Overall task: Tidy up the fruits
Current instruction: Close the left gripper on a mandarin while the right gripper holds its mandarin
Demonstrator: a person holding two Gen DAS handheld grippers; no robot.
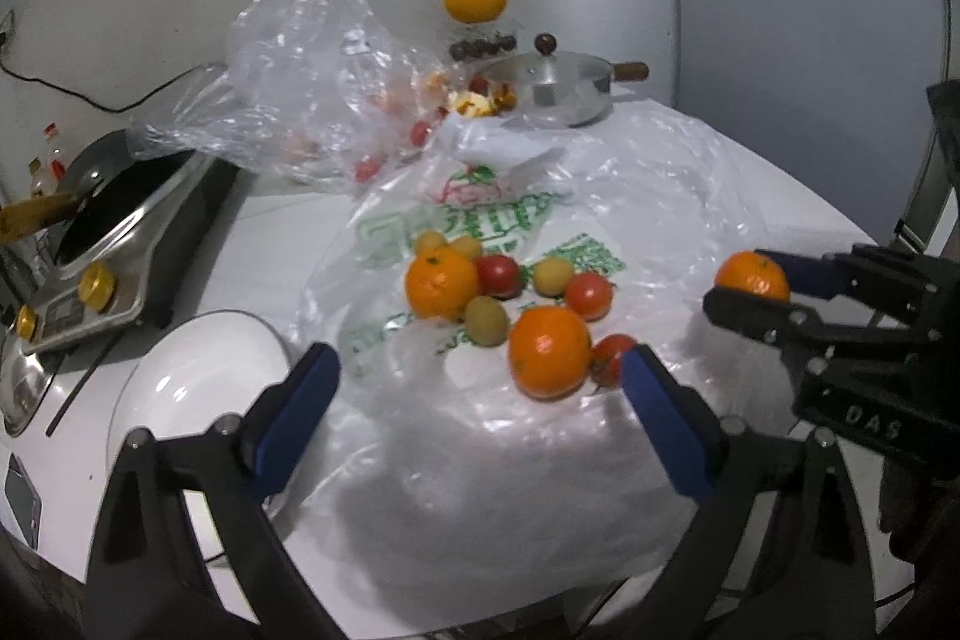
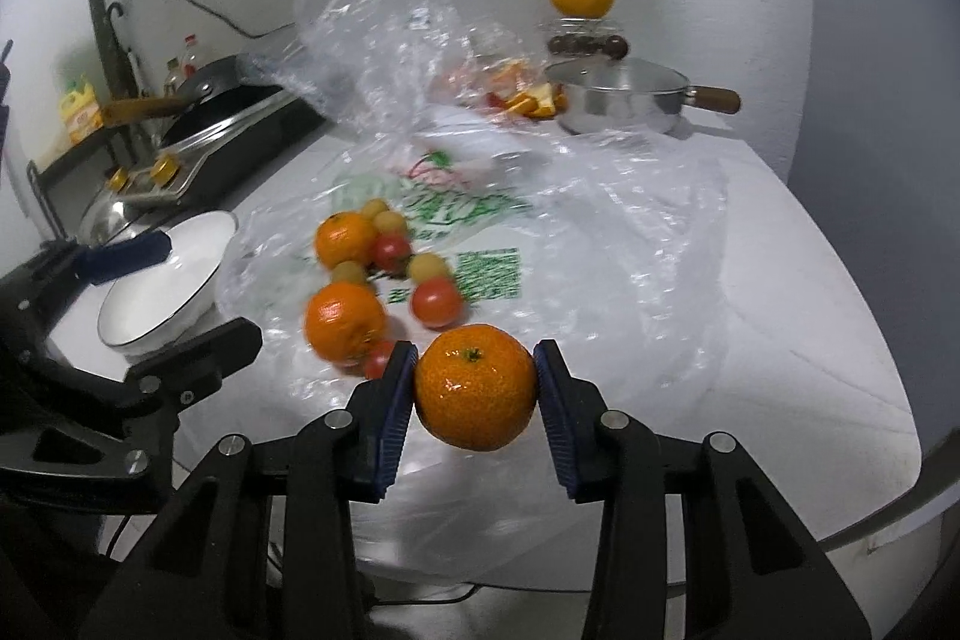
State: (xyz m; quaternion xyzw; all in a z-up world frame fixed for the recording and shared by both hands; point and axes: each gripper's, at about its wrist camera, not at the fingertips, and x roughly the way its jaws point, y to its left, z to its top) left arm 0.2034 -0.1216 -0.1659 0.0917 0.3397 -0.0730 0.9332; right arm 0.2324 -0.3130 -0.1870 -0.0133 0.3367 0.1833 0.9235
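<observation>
1. Spreading across the white table [image 2: 780,340], a crumpled clear plastic bag [image 1: 630,196] serves as a mat for the loose fruit still waiting to be sorted.
2. Sitting at the table's left edge, a white bowl [image 2: 162,280] stands empty, the likeliest home for the fruit; that is a guess.
3. Gripping firmly, the right gripper [image 2: 474,388] holds a mandarin [image 2: 475,388] clenched between its blue pads, lifted clear of the plastic.
4. Hanging low over the bag's near edge, the left gripper [image 1: 480,400] has its jaws released and wide, nothing between them.
5. Resting on the bag, two more mandarins [image 1: 549,349], small red tomatoes [image 1: 588,295] and yellow-green fruits [image 1: 486,319] lie huddled together, touching.
6. Carrying the held mandarin well means keeping the squeeze steady, crossing above the pile without brushing it, and lowering into the bowl before letting go.
</observation>
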